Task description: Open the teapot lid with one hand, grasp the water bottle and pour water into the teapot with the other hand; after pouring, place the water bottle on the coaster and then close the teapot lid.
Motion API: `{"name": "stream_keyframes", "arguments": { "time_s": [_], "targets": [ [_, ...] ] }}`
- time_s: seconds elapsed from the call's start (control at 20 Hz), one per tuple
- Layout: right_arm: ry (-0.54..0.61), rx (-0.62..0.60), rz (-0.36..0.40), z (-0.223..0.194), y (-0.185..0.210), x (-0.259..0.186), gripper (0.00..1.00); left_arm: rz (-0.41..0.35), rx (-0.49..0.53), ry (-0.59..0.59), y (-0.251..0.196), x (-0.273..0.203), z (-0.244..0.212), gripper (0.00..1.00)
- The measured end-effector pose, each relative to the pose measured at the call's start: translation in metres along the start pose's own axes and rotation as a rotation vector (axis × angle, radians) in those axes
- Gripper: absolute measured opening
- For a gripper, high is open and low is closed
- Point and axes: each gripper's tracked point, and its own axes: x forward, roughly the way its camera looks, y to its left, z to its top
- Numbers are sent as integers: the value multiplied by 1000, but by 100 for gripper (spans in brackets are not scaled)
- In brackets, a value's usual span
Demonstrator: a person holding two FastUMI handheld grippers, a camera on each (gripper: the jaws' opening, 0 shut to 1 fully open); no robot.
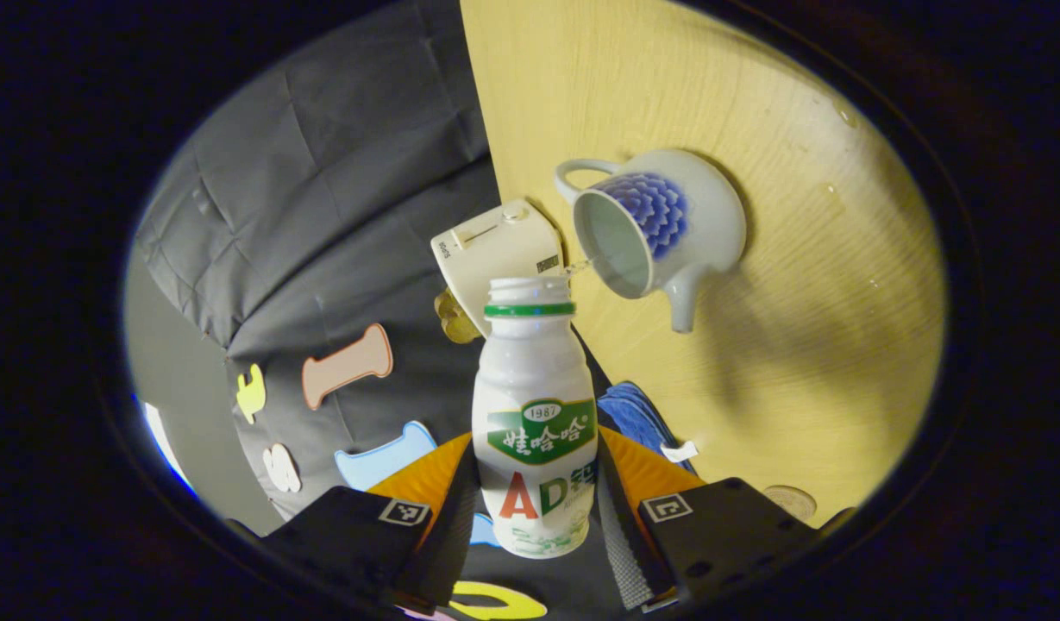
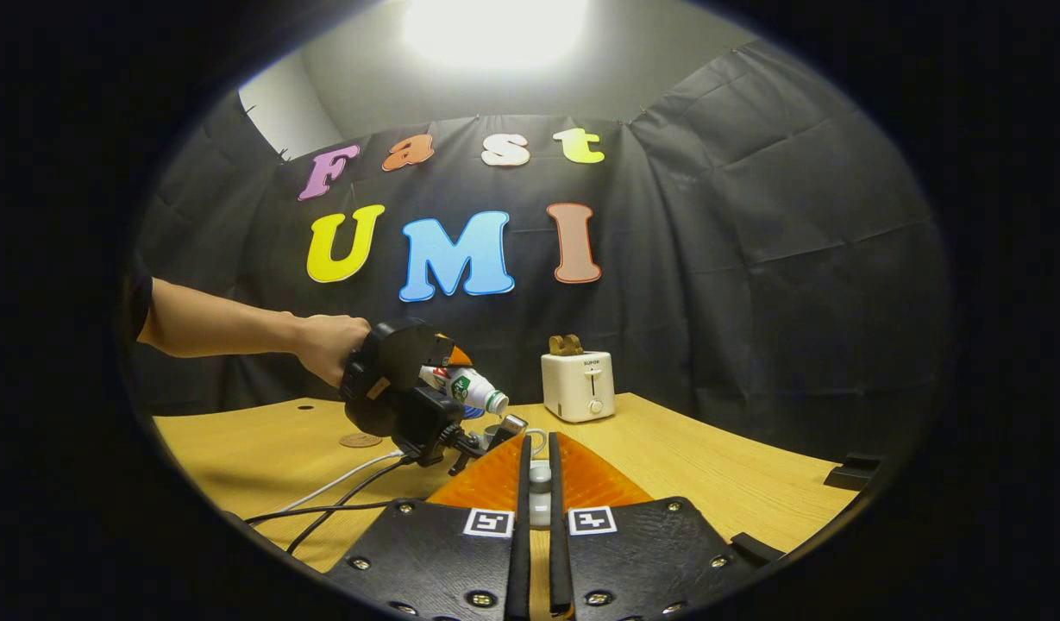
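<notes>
The left tongs (image 1: 536, 517) squeeze the water bottle (image 1: 536, 423) and tip it. Its open mouth sits just at 9 o'clock of the teapot (image 1: 659, 233) on the counter (image 1: 805, 345), and a thin stream crosses over. The right tongs (image 2: 538, 492) are nearly closed on something small and pale, likely the lid. Pour slowly and keep the mouth over the opening.

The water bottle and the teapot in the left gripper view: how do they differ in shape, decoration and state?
The water bottle is tall and narrow, while the teapot is round with a handle and a spout. The water bottle carries a green label; the teapot has a blue flower pattern. The left hand-held gripper clamps the water bottle, tilted toward the teapot's mouth; the teapot rests on the wooden table. Both are white and uncovered.
</notes>
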Motion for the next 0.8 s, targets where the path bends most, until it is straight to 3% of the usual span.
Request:
{"name": "stream_keyframes", "arguments": {
  "time_s": [0.1,0.15,0.25,0.35,0.45,0.7,0.8],
  "targets": [
    [3,4,-6,0,-2,0,9,3,9,-7,1,0,3,75],
    [3,4,-7,-1,-3,0,8,4,16,-10,2,0,4,80],
    [0,0,-12,1,-5,-1,9,3,20,-14,2,2,5,75],
    [-3,0,-13,2,-6,-1,8,0,22,-13,1,3,5,80],
    [0,3,-12,1,-6,-1,8,-1,25,-10,0,2,4,75],
    [4,1,-14,0,-5,-2,8,1,15,-15,1,2,6,75],
    [2,-2,-15,2,-4,-1,8,-2,11,-13,0,2,5,80]
  ]
}}
